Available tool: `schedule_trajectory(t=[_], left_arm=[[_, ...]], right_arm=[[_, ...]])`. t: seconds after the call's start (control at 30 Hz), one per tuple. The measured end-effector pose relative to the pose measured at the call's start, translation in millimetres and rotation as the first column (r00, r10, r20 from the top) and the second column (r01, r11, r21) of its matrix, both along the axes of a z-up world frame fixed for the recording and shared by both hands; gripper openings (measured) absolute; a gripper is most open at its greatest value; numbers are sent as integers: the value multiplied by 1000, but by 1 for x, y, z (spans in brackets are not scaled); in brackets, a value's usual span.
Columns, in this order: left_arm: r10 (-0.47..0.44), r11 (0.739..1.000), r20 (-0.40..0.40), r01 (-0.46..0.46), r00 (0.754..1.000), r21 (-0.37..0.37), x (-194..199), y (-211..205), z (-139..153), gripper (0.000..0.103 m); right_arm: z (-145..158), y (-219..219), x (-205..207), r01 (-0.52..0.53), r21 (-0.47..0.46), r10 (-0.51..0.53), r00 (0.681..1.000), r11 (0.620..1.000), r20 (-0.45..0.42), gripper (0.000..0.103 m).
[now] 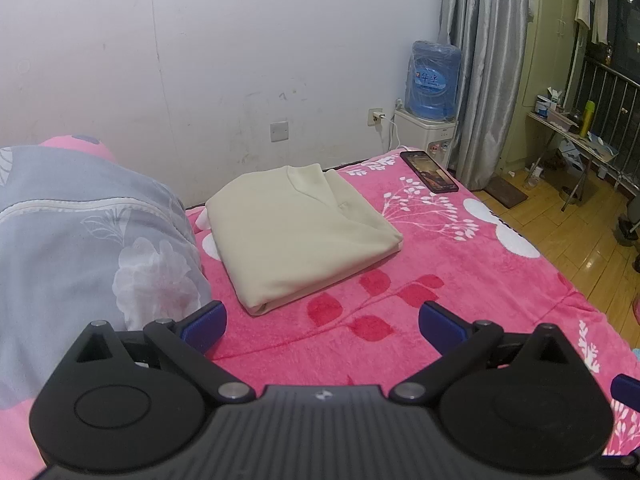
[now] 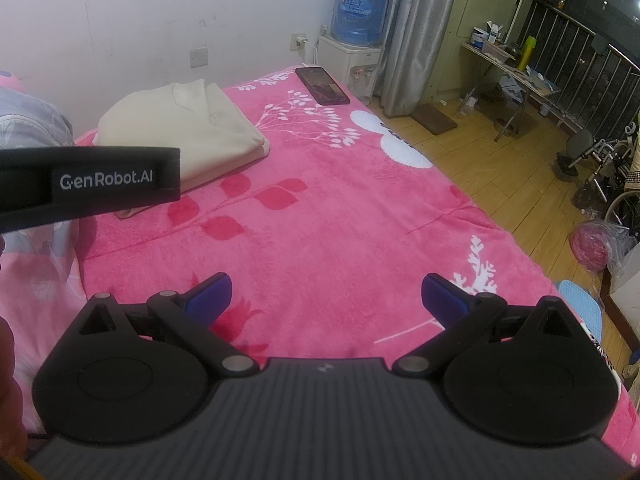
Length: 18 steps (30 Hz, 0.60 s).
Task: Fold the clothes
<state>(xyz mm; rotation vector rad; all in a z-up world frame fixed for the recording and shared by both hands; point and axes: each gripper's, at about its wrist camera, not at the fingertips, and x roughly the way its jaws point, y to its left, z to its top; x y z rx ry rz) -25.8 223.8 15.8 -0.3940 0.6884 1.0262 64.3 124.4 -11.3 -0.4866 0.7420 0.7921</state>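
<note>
I see left gripper (image 1: 322,326) released, empty | right gripper (image 2: 326,300) released, empty | folded shirt (image 1: 296,228) far left on blanket (image 1: 460,280) | quilt (image 1: 80,240) just left of it | phone (image 1: 429,171) far right near edge | the left rig's band hides shirt's near corner in right view

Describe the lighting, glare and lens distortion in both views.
Left wrist view: dim indoor light, a dark vignette in the top left corner, the grey curtain bowed by the fisheye, and glare on the wooden floor. Right wrist view: the folded cream garment evenly lit, and the metal balcony railing curving.
</note>
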Motion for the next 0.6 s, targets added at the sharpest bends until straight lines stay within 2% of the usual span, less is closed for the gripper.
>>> schedule_trajectory(t=[0.6], left_arm=[[5, 1000, 1, -5, 1000, -4, 0, 0, 0, 103]], right_arm=[[0, 0, -1, -2, -2, 2, 1000, 1000, 0, 102]])
